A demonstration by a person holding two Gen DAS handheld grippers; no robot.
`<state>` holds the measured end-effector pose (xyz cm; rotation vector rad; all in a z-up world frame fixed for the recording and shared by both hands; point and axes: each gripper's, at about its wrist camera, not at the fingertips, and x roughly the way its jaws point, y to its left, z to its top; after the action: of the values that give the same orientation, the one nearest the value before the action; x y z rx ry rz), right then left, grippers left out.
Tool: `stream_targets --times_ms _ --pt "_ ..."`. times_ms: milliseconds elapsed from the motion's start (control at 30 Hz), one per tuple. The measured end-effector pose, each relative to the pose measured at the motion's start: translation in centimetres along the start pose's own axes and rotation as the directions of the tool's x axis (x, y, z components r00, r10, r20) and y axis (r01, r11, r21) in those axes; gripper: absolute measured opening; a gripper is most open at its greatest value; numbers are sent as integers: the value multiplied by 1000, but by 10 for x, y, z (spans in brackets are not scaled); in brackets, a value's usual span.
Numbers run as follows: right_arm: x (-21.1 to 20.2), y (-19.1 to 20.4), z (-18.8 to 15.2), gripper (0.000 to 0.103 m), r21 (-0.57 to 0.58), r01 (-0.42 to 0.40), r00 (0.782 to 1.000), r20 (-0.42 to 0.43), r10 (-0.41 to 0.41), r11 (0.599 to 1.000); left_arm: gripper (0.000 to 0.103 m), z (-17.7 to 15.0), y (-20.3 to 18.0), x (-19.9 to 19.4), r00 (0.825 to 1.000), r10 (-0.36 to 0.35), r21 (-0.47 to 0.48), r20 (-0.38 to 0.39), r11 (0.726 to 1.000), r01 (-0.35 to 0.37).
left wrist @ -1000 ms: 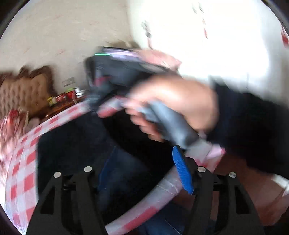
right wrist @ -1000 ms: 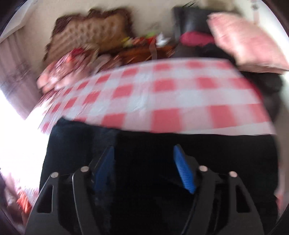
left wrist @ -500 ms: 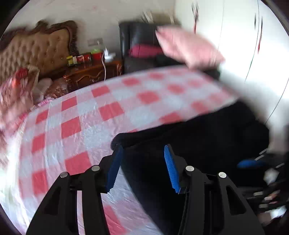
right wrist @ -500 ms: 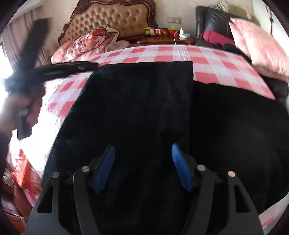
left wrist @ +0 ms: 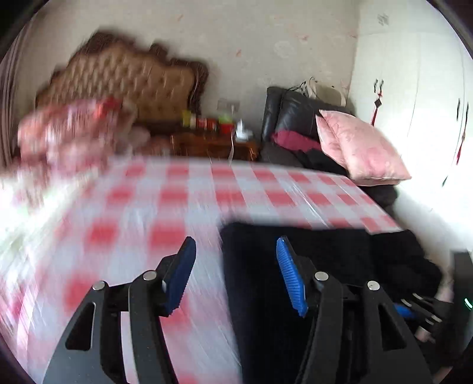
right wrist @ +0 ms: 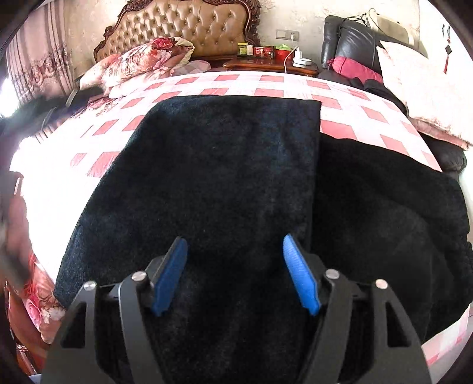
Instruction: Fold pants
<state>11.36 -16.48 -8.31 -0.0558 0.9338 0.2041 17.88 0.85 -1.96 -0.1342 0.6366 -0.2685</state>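
Observation:
The black fleece pants [right wrist: 224, 165] lie flat on the red-and-white checked bed cover [right wrist: 242, 84], a folded layer on the left over a wider layer [right wrist: 384, 212] on the right. My right gripper [right wrist: 235, 271] is open and empty just above the pants' near part. In the blurred left wrist view my left gripper [left wrist: 235, 274] is open and empty, over the pants' left edge [left wrist: 295, 248] and the bed cover [left wrist: 177, 201]. The right gripper [left wrist: 419, 313] shows at the lower right of that view.
A tufted headboard [right wrist: 189, 26], floral bedding [right wrist: 142, 62], a wooden nightstand with jars [right wrist: 266, 59], a black leather chair [right wrist: 348, 41] and a pink pillow [left wrist: 357, 147] stand at the far side. A hand [right wrist: 14, 224] shows at the left edge.
My left gripper has swung left, from over the pants to their left edge. The right gripper has steadied above the folded pants, which now lie flat.

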Motion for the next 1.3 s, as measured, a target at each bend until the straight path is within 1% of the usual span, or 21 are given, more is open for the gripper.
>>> stream_targets --times_ms 33,100,133,200,267,300,333,400,467,500,533,600,667,733,800,833,867,933,1100,1233,1300 --pt "-2 1 -1 70 0 -2 1000 0 2 1000 54 -12 -2 -2 999 -21 -10 -36 1000 20" --pt "-5 -2 2 70 19 -10 1000 1 10 1000 54 -30 -3 -9 997 -31 -29 -67 999 29" --pt "-10 -2 4 71 31 -11 1000 17 10 999 54 -38 -2 -14 995 -58 -48 -85 997 54" --pt "-24 -4 7 74 40 24 997 72 -26 999 54 -53 5 -18 984 -120 -137 -129 985 102" --pt "-33 -10 8 77 56 62 990 120 -68 996 54 -67 15 -17 968 -184 -240 -173 961 140" --pt "-35 -16 6 78 77 77 987 138 -87 994 54 -73 17 -17 966 -183 -253 -180 958 135" --pt "-34 -20 4 78 88 81 987 130 -92 993 54 -78 18 -17 962 -190 -262 -194 956 136" --pt "-23 -31 -4 78 107 102 991 72 -110 989 54 -89 20 -14 951 -215 -299 -221 943 144" --pt "-16 -38 -17 78 117 117 991 50 -123 986 54 -95 20 -16 944 -246 -317 -221 933 169" --pt "-13 -43 -25 79 123 102 993 50 -108 987 54 -96 20 -16 938 -266 -329 -222 926 185" --pt "-12 -44 -30 79 119 91 992 71 -100 989 54 -98 20 -17 938 -269 -335 -220 924 186" --pt "-13 -40 -38 80 82 109 987 110 -118 991 53 -100 17 -18 937 -267 -322 -226 928 186" --pt "-13 -40 -39 80 92 113 986 115 -123 989 51 -102 15 -19 935 -266 -319 -233 930 184" --pt "-11 -40 -39 81 99 109 987 111 -120 989 47 -105 20 -21 932 -281 -357 -229 915 188" --pt "-11 -40 -40 81 94 111 986 114 -122 989 47 -105 29 -26 938 -271 -389 -216 905 172" --pt "-11 -40 -40 81 93 111 986 114 -122 989 47 -107 33 -27 934 -287 -409 -212 894 182" --pt "-11 -40 -41 81 95 112 986 113 -122 989 47 -109 37 -27 924 -320 -442 -208 874 203" --pt "-10 -39 -40 81 98 114 986 108 -125 989 47 -112 37 -28 913 -352 -466 -204 855 225" --pt "-11 -38 -38 82 97 117 986 106 -127 988 46 -114 32 -29 913 -351 -452 -210 863 228" --pt "-11 -38 -38 82 98 117 986 106 -127 988 33 -114 28 -30 922 -309 -409 -232 891 196" --pt "-10 -38 -38 83 98 118 986 106 -128 988 31 -114 29 -30 925 -299 -397 -235 898 190"
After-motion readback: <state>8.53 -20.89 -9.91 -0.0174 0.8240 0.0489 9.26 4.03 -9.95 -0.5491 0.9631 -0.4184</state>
